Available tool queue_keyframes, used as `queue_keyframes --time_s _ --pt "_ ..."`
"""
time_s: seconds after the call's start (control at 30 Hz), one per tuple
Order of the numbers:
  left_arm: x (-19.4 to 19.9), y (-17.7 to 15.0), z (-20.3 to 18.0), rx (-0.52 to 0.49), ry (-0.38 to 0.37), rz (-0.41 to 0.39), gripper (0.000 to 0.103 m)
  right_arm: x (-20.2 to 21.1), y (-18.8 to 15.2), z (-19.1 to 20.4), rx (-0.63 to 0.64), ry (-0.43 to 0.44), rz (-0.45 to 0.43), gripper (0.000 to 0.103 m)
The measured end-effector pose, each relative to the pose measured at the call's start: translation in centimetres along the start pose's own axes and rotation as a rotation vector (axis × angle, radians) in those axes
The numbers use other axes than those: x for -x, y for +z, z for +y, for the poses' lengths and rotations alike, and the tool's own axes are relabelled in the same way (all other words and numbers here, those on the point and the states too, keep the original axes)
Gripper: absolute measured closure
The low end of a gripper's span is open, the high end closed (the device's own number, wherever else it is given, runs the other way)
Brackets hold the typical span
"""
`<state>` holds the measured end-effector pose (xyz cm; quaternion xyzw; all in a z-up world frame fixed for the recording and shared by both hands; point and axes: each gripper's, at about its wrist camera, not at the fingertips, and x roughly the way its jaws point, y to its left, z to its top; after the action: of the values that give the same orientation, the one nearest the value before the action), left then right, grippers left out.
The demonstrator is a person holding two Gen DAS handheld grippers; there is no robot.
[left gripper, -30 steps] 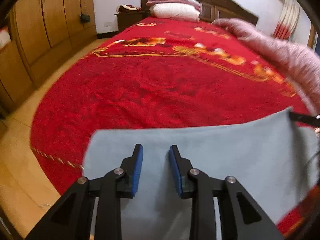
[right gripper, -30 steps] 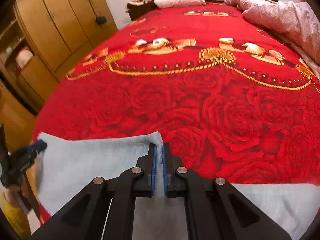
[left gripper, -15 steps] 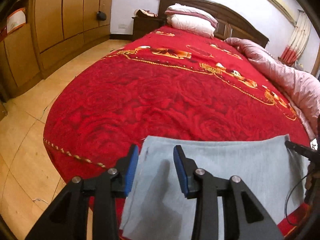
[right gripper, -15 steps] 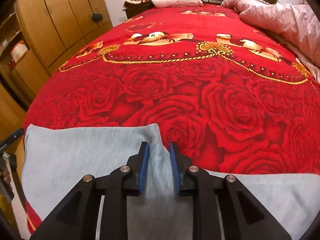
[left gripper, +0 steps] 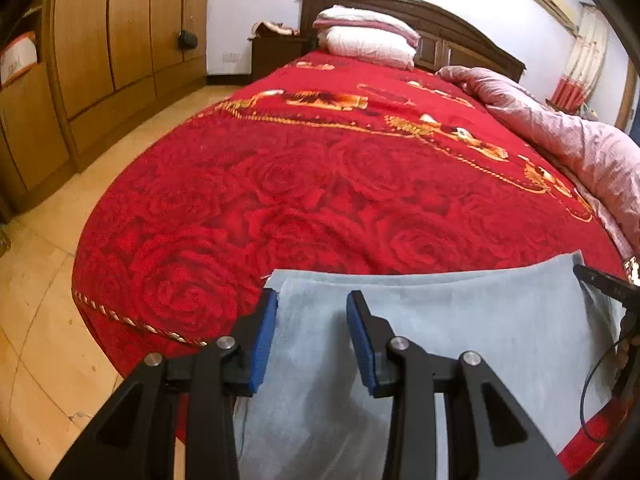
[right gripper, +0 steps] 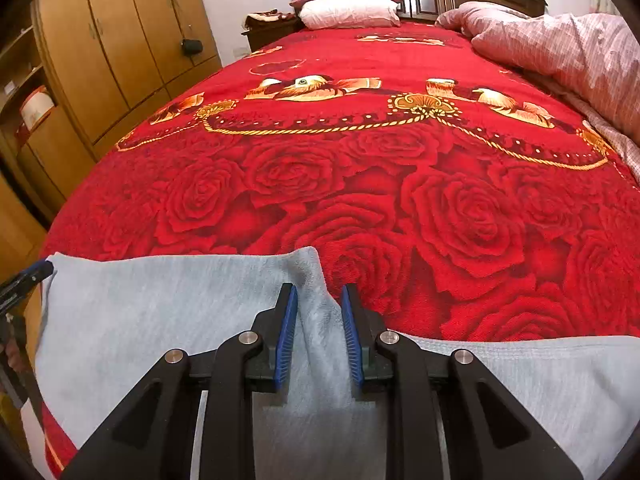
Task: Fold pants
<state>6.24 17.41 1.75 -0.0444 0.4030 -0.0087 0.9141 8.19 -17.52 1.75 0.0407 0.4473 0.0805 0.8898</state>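
A bed point(right gripper: 400, 184) under a red rose-patterned cover carried the folded pale grey pants point(right gripper: 160, 320) at its near edge. The left hand-held gripper point(left gripper: 312, 304) hung spread over their left corner; the right hand-held gripper point(right gripper: 318, 296) stood spread astride their folded corner.

Grey pants point(left gripper: 460, 332) folded on bed

Soft, matt, fleecy grey cloth is seen in the pants point(right gripper: 168, 320), plush red pile on the bedspread point(right gripper: 360, 184), and smooth varnished wood on the wardrobe point(left gripper: 120, 40).
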Motion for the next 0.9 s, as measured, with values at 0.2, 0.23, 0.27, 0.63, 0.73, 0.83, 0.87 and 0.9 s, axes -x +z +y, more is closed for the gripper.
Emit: queue_keyframes --time_s 0.2,0.23,0.27,0.63,0.73,0.83,0.87,0.9 --pt "-0.9 -0.1 -0.1 -0.024 0.003 0.029 0.066 0.0 -0.1 0.1 0.001 -0.004 -0.004 0.079" --pt "-1.1 0.0 0.2 -0.008 -0.006 0.032 0.065 0.0 -0.1 0.1 0.000 -0.003 -0.005 0.079" --pt "-1.2 0.1 0.4 0.006 -0.013 0.032 0.066 0.0 -0.1 0.1 0.002 -0.004 -0.005 0.079" --pt "0.4 1.1 1.5 0.043 0.011 -0.049 0.099 0.6 0.0 -0.1 -0.040 0.002 -0.014 0.079" --pt "-1.4 1.1 2.0 0.069 -0.009 -0.007 0.099 0.2 0.0 -0.2 -0.019 0.002 -0.013 0.079" --pt "-2.6 0.6 1.3 0.018 0.035 -0.003 0.095 0.0 0.1 -0.3 -0.006 0.008 -0.009 0.079" --pt "-2.6 0.6 1.2 0.012 0.053 -0.009 0.092 0.1 0.2 -0.3 -0.005 0.009 -0.005 0.079" --pt "-2.5 0.7 1.2 0.011 0.070 -0.006 0.085 0.2 0.3 -0.2 -0.011 0.007 -0.001 0.079"
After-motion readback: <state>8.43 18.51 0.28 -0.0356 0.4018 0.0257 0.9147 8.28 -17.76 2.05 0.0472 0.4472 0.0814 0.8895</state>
